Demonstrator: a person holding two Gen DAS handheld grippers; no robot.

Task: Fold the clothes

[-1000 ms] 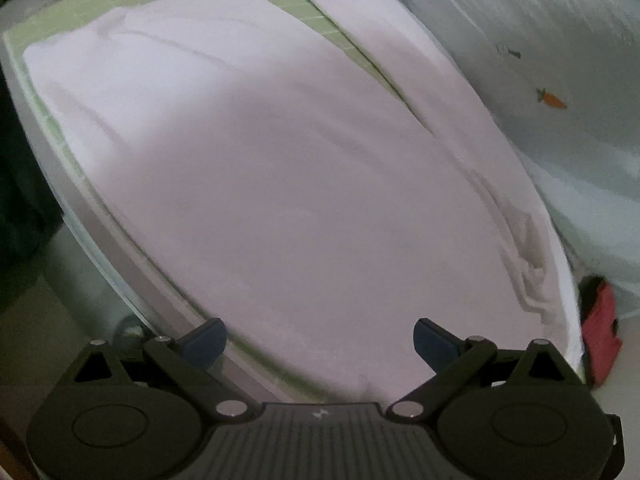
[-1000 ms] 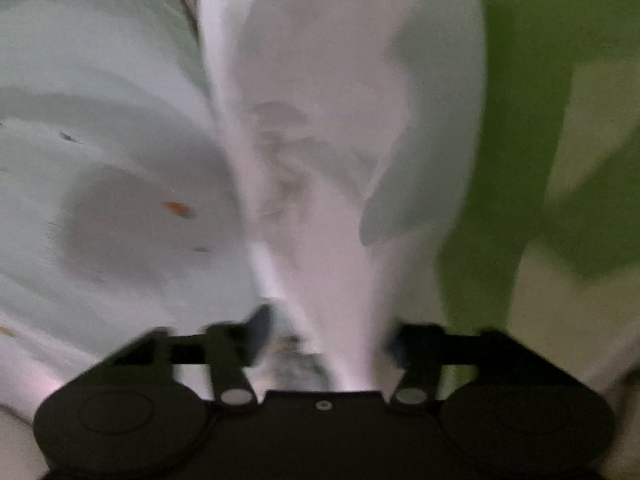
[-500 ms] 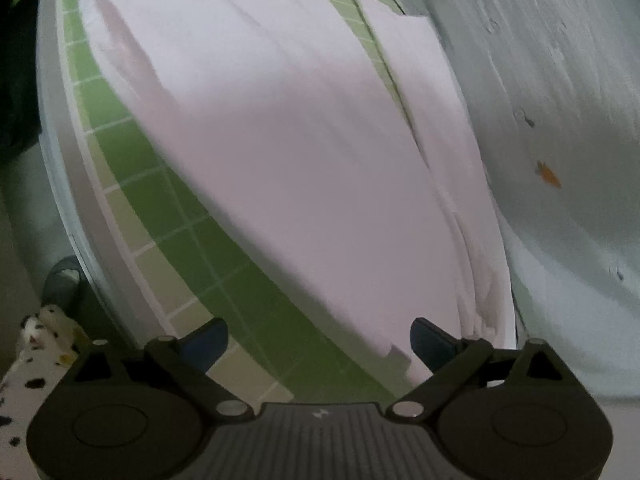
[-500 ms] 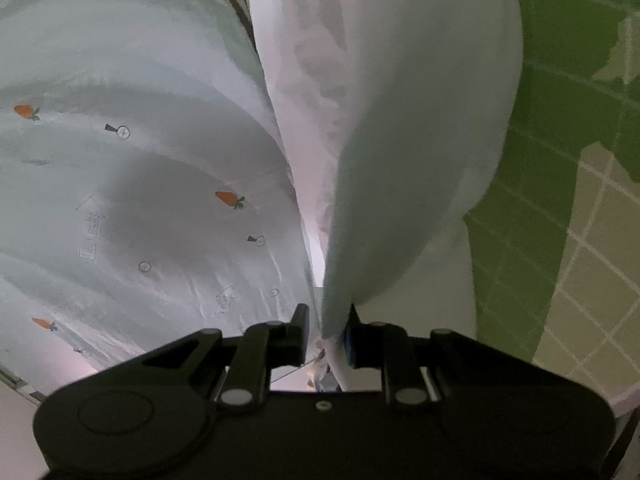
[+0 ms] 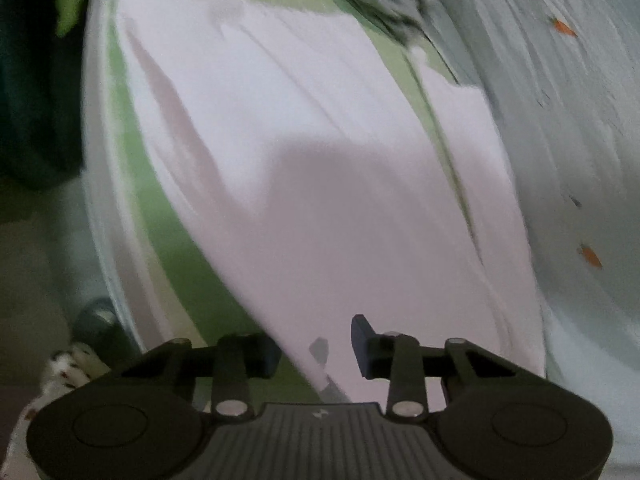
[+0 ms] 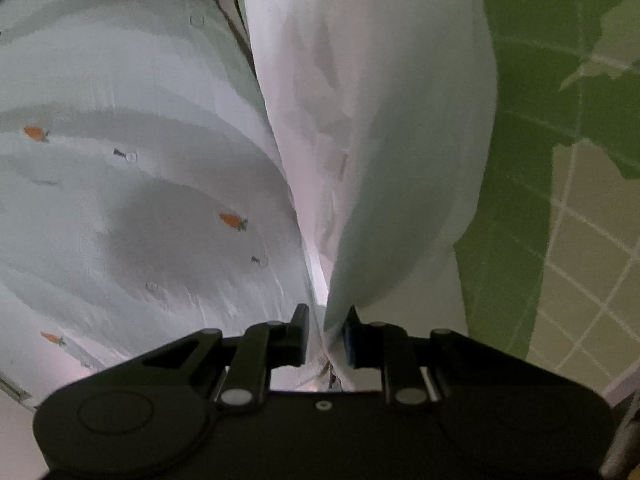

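Bare green grid mat (image 5: 176,216) is lying open along the left of the white garment (image 5: 320,168), leaving passing room beside the surface's pale rim (image 5: 96,184). On the other side, carrot-print fabric (image 6: 132,200) is crowding right against the lifted white cloth, while open mat (image 6: 560,208) is stretching clear to its right.

We see a white garment (image 5: 320,168), a green gridded mat (image 6: 560,240), and a pale carrot-printed sheet (image 6: 120,200).

A home, likely a bedroom: a carrot-print sheet (image 6: 132,184) lies beside a green grid mat (image 6: 580,240), with a dalmatian-spotted fabric (image 5: 68,368) near left.
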